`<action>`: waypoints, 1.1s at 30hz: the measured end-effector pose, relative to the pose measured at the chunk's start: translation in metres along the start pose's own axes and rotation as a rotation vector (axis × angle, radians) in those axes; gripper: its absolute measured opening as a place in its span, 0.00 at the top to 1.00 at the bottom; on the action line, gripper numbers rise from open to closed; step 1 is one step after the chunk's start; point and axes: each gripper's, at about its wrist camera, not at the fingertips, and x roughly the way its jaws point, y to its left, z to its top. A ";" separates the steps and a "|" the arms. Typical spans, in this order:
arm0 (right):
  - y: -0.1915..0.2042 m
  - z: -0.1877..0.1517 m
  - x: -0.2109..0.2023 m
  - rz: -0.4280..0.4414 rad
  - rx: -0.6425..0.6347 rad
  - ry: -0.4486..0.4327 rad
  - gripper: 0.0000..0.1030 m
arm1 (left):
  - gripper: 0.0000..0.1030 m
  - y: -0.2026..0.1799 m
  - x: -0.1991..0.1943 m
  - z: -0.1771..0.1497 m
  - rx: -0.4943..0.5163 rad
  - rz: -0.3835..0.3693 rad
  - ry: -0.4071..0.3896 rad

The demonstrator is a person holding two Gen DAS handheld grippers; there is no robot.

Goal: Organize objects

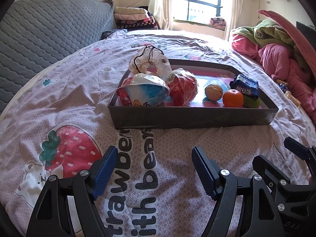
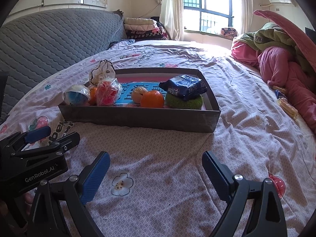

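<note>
A dark shallow box (image 1: 193,116) (image 2: 138,118) lies on the bed. It holds a blue-white wrapped ball (image 1: 144,92) (image 2: 77,95), a red wrapped ball (image 1: 182,87) (image 2: 107,93), a walnut (image 1: 213,92) (image 2: 138,94), an orange (image 1: 233,98) (image 2: 152,99), a blue snack packet (image 1: 245,86) (image 2: 185,86) on a green scrubber (image 1: 251,101) (image 2: 183,102), and a white plastic bag (image 1: 148,61) (image 2: 101,72) at the far left corner. My left gripper (image 1: 154,158) (image 2: 51,136) is open and empty, short of the box. My right gripper (image 2: 156,162) is open and empty too.
A printed pink bedsheet (image 1: 79,90) covers the bed. A grey quilted headboard (image 1: 43,31) stands at the left. Pink and green clothes (image 2: 276,63) are piled at the right, with small snack packets (image 2: 286,104) beside them. Folded blankets (image 2: 142,27) lie near the window.
</note>
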 end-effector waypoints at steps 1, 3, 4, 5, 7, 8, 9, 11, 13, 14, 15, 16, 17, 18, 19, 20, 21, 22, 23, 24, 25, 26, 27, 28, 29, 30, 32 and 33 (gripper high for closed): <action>0.000 0.000 0.000 0.002 0.001 0.001 0.08 | 0.24 0.000 0.000 0.000 0.000 -0.001 0.001; 0.000 0.000 0.000 0.002 0.000 0.002 0.08 | 0.24 0.000 0.000 0.000 0.001 0.000 0.002; 0.000 0.000 0.000 0.002 0.000 0.002 0.08 | 0.24 0.000 0.000 0.000 0.000 0.000 0.001; 0.000 0.000 0.000 0.002 0.000 0.002 0.08 | 0.24 0.000 0.000 0.000 0.000 0.000 0.001; 0.000 0.000 0.000 0.002 0.001 0.002 0.08 | 0.24 0.001 0.000 0.000 -0.001 -0.001 -0.001; -0.001 0.000 0.000 0.003 0.004 0.002 0.08 | 0.24 0.001 0.000 0.000 -0.001 -0.002 -0.001; -0.001 0.000 0.000 0.003 0.005 0.002 0.08 | 0.24 0.001 0.000 0.000 -0.002 -0.001 -0.002; -0.001 0.000 0.000 0.005 0.008 0.002 0.08 | 0.24 0.001 -0.001 0.000 -0.002 -0.002 -0.001; -0.001 0.001 -0.001 0.003 0.009 0.001 0.08 | 0.24 0.000 -0.002 0.000 -0.002 -0.003 -0.001; -0.001 0.001 -0.001 0.003 0.009 0.000 0.08 | 0.24 0.000 -0.002 0.000 -0.002 -0.002 -0.002; -0.001 0.001 -0.001 0.004 0.009 0.000 0.08 | 0.24 0.000 -0.003 0.000 -0.001 -0.002 -0.003; -0.001 0.001 -0.001 0.003 0.008 0.000 0.08 | 0.24 0.000 -0.003 0.000 -0.001 -0.003 -0.002; -0.001 0.001 -0.001 0.004 0.008 0.000 0.08 | 0.24 0.000 -0.003 0.000 -0.002 -0.002 -0.003; -0.001 0.001 -0.001 0.006 0.010 0.002 0.08 | 0.24 0.000 -0.003 0.000 -0.001 -0.002 -0.005; -0.001 0.001 -0.001 0.006 0.010 0.002 0.08 | 0.24 -0.001 -0.003 0.001 0.000 -0.002 -0.004; -0.001 0.001 -0.001 0.006 0.009 0.002 0.08 | 0.24 0.000 -0.003 0.001 0.000 -0.001 -0.004; 0.000 0.001 -0.001 0.006 0.008 0.002 0.08 | 0.24 0.000 -0.003 0.001 0.000 -0.003 -0.004; 0.000 0.001 -0.001 0.005 0.007 0.001 0.08 | 0.24 -0.001 -0.003 0.001 0.001 -0.003 -0.003; 0.000 0.001 -0.001 0.005 0.007 0.001 0.08 | 0.24 0.000 -0.003 0.000 0.001 -0.001 -0.004; 0.000 0.001 -0.001 0.005 0.007 0.001 0.08 | 0.24 0.000 -0.003 0.000 0.001 -0.002 -0.004; 0.000 0.001 -0.002 0.003 0.007 0.001 0.08 | 0.24 0.000 -0.003 0.000 0.001 -0.001 -0.004; 0.000 0.001 -0.001 0.003 0.007 0.001 0.08 | 0.24 0.000 -0.003 0.000 0.001 -0.001 -0.006; 0.000 0.001 -0.001 0.004 0.008 0.002 0.08 | 0.24 0.000 -0.003 0.001 0.001 -0.002 -0.005; -0.001 0.001 -0.001 0.004 0.008 0.003 0.08 | 0.24 0.000 -0.002 0.000 0.001 -0.001 -0.003; 0.000 0.000 -0.001 0.004 0.007 0.003 0.08 | 0.24 0.000 -0.002 0.000 0.000 -0.003 -0.005; 0.000 0.000 -0.001 0.004 0.006 0.004 0.08 | 0.24 0.000 -0.002 0.001 0.001 -0.003 -0.003; 0.000 0.000 -0.001 0.004 0.005 0.003 0.08 | 0.24 0.000 -0.002 0.000 0.002 -0.001 -0.002; 0.000 0.000 -0.001 0.004 0.004 0.003 0.08 | 0.24 0.000 -0.002 0.000 0.002 -0.002 0.000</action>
